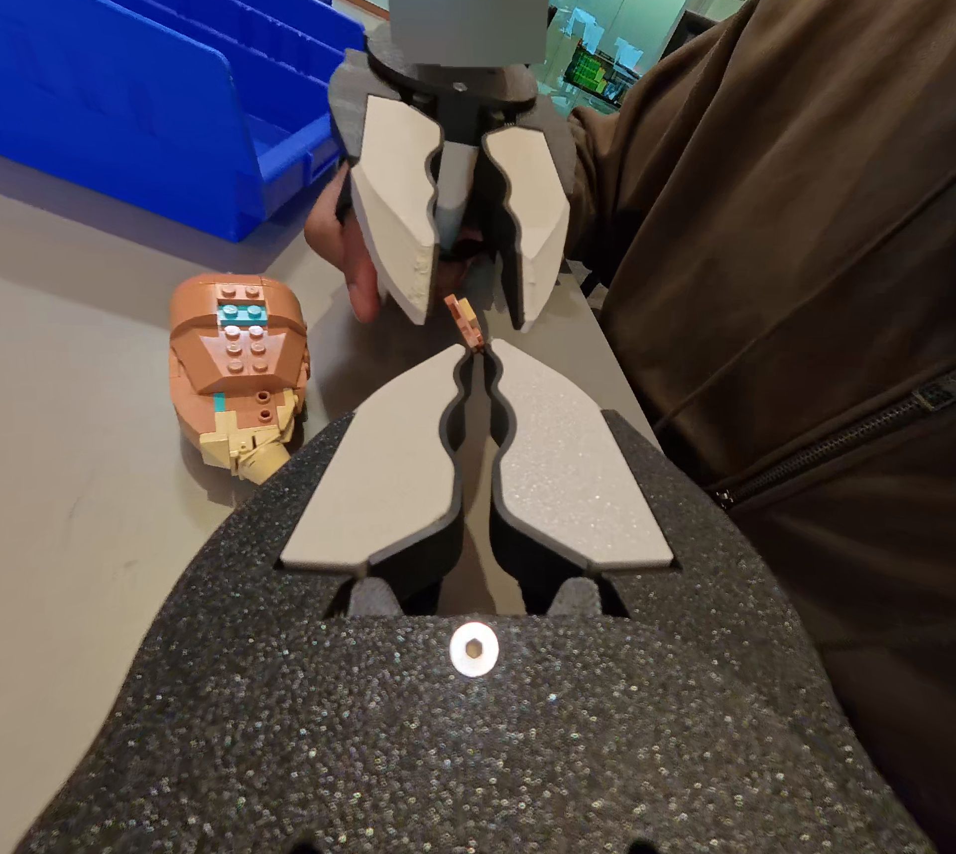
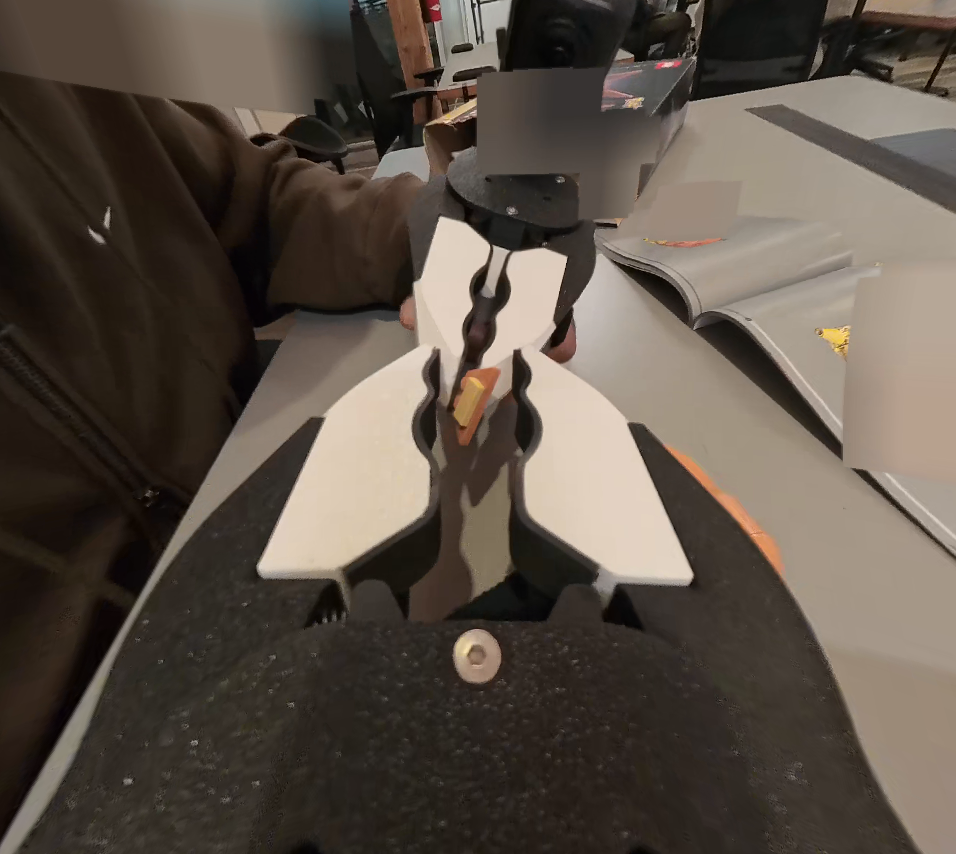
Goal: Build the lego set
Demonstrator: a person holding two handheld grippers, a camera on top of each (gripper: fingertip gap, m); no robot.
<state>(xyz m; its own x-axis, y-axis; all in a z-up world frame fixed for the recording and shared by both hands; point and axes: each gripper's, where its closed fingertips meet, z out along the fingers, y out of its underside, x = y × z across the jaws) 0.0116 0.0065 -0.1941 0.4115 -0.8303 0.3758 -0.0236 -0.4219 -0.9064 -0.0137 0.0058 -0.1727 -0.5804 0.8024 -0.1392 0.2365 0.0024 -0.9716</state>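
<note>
Left gripper [image 1: 478, 349], at frame centre, pinches a small brick piece [image 1: 468, 319]; right gripper [image 1: 468, 312] gapes around it, handover pending, needing closure.

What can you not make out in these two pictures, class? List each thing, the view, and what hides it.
- Small brick piece, left wrist view: its lower end sits between the left gripper tips.
- Open booklet, right wrist view: pages covered by blur patches.
- Brown model, left wrist view: its near end is hidden behind the gripper body.
- Right gripper, left wrist view: its top is covered by a patch.
</note>
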